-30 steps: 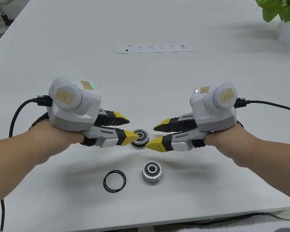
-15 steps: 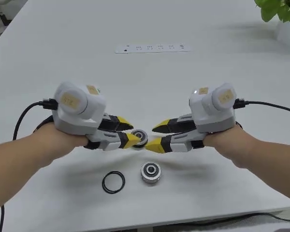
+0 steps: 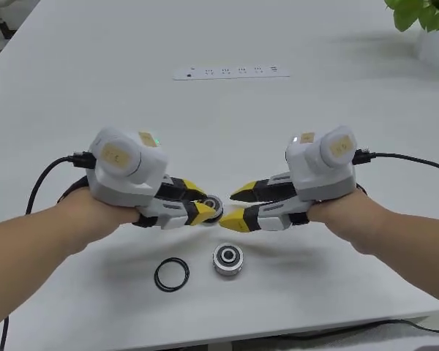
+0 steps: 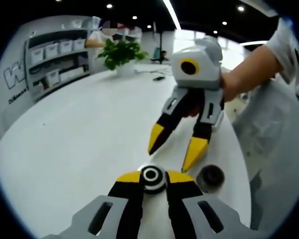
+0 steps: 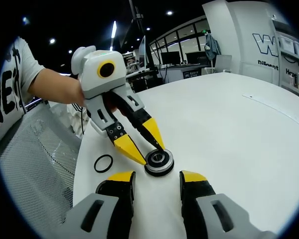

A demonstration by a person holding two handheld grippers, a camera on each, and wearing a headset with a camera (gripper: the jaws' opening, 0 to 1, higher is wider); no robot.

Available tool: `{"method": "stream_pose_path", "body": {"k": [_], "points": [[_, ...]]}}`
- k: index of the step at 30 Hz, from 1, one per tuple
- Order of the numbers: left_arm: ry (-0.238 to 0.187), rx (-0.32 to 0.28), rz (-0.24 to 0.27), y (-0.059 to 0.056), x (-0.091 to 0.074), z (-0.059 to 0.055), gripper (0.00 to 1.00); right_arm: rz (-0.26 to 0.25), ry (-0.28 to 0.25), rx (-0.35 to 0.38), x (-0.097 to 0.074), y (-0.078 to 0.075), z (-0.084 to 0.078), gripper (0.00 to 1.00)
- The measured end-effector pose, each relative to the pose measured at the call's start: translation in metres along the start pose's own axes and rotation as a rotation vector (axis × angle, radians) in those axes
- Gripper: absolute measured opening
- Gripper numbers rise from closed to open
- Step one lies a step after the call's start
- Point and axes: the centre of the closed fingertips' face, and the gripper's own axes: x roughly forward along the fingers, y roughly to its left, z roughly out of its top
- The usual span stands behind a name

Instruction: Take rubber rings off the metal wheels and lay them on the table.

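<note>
- Your left claw [image 3: 205,204] grips a wheel [image 4: 153,179].
- Your right claw [image 3: 229,205] is spread wide beside it.
- Nearer, a ring [image 3: 171,275] lies left of another wheel [image 3: 228,259].

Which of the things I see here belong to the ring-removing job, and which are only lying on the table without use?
For the job:
- left tongs, closed on the first wheel
- right tongs, open
- second wheel
- loose rubber ring

Just lying about:
- power strip
- potted plant
</note>
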Motion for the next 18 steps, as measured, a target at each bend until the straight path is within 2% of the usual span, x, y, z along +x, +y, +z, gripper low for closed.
{"method": "stream_pose_path", "body": {"k": [18], "points": [[-0.004, 0.006, 0.019, 0.0031, 0.0021, -0.0005, 0.14, -0.001, 0.001, 0.004, 0.0014, -0.0007, -0.0021, 0.32]]}}
